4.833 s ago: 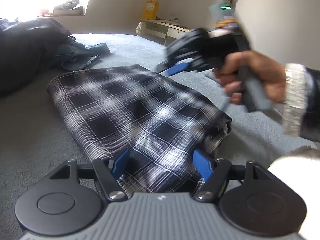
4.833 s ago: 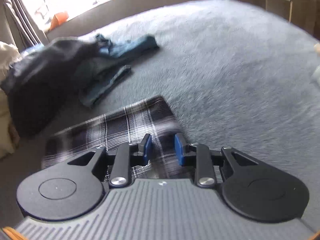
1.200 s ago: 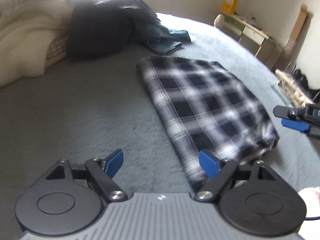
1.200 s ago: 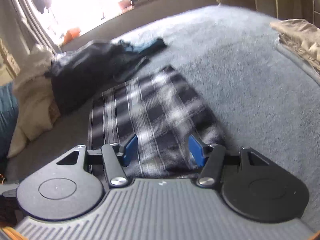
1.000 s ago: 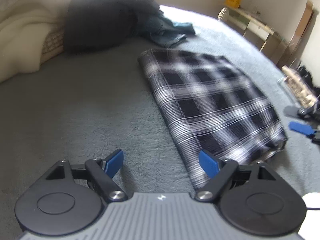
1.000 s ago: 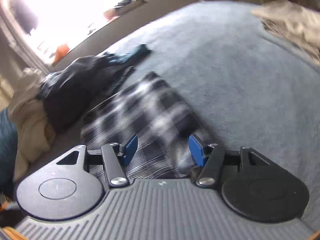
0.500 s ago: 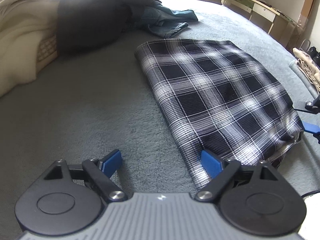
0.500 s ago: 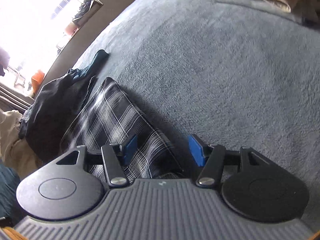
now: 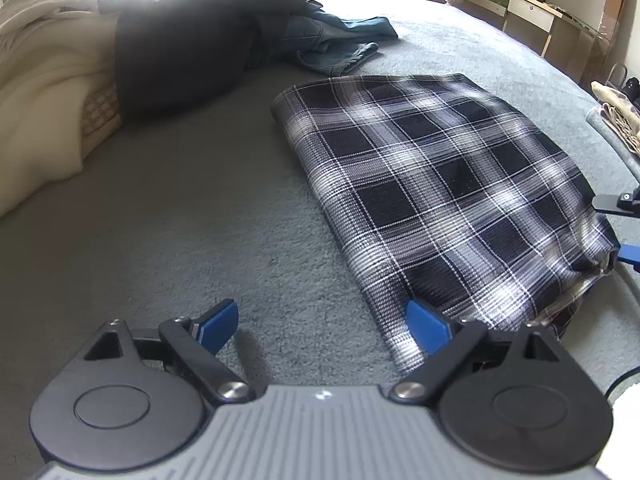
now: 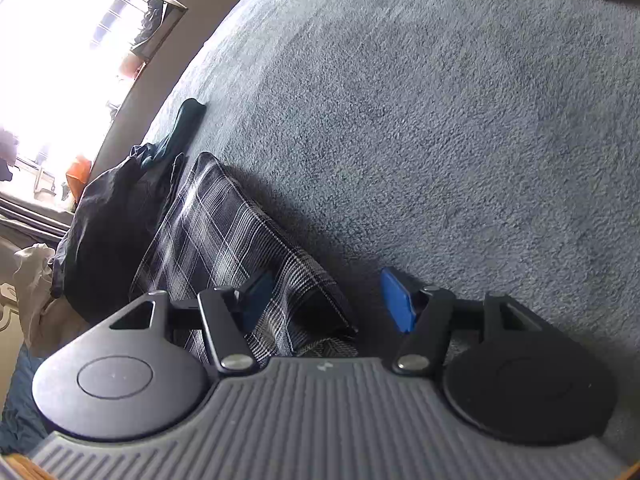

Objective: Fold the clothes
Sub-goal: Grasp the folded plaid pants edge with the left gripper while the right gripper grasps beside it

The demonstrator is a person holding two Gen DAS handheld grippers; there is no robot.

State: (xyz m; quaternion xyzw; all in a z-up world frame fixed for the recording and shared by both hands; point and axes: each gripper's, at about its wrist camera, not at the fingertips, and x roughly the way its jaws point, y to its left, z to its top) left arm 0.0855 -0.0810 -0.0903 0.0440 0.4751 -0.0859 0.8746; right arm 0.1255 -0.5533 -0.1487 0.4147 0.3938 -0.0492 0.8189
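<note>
A folded black-and-white plaid garment (image 9: pixel 440 184) lies flat on the grey bed cover (image 9: pixel 180 240). My left gripper (image 9: pixel 322 326) hovers at its near corner, jaws wide and still opening. Its right finger (image 9: pixel 426 330) sits over the plaid's near edge and its left finger (image 9: pixel 218 324) over bare cover. My right gripper (image 10: pixel 326 300) is tilted on its side at the plaid's (image 10: pixel 224 232) other near corner, jaws opening. That corner lies between them, unpinched. The right gripper (image 9: pixel 626 228) shows its two tips at the left wrist view's right edge.
A dark garment heap (image 9: pixel 192 40) and blue jeans (image 9: pixel 332 44) lie beyond the plaid. Cream bedding (image 9: pixel 40 80) is piled at the far left. Folded beige clothes (image 9: pixel 616 112) rest at the right, and a desk (image 9: pixel 520 4) stands by the far wall.
The left gripper's jaws have spread wider at the plaid's near corner. The right gripper has rolled onto its side, sunk to the plaid's corner, and opened a little.
</note>
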